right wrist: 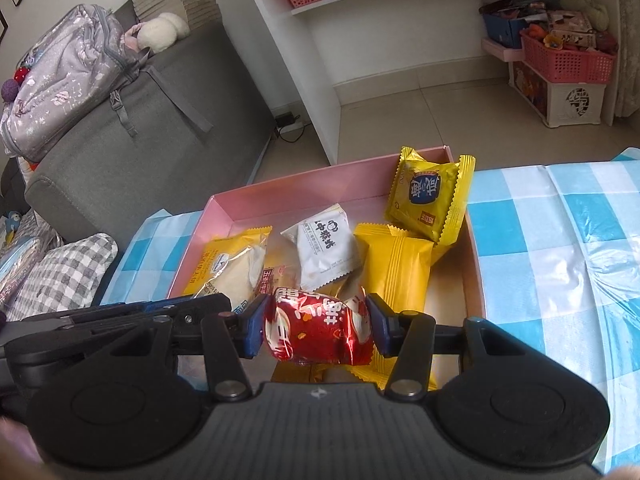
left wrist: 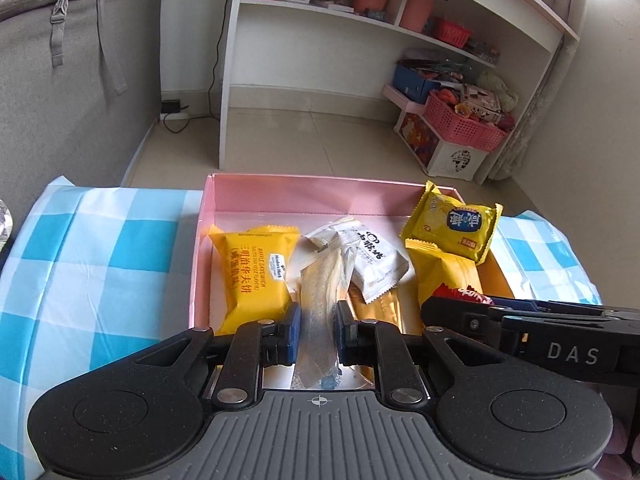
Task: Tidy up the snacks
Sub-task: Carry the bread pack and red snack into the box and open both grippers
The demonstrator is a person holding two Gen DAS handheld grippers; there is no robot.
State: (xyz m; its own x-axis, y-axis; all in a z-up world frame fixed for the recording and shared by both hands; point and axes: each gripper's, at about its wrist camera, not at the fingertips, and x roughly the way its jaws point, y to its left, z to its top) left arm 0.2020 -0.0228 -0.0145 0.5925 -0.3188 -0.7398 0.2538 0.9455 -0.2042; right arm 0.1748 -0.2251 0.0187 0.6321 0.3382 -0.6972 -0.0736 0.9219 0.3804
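The left gripper (left wrist: pixel 316 330) was clamped narrow on a clear-wrapped snack (left wrist: pixel 318 304), and the right gripper (right wrist: pixel 318 330) pinched a red foil snack (right wrist: pixel 318 330) between its 2 blue pads (right wrist: pixel 252 330); both hung over the near edge of the pink box (left wrist: pixel 280 192). To finish the drop well, each snack should probably go down into a bare patch of the box floor before the jaws part, since the middle was already crowded. Inside lay a yellow waffle pack (left wrist: pixel 256 276) by the left wall, a white pouch (left wrist: pixel 374 260) in the middle and a yellow cake pack (left wrist: pixel 454 226) propped in the far right corner. The box sat on a blue checked cloth (left wrist: pixel 100 240). Beyond were tiled floor, a white shelf unit (left wrist: pixel 320 12) and what looked like a grey sofa (right wrist: pixel 140 128).
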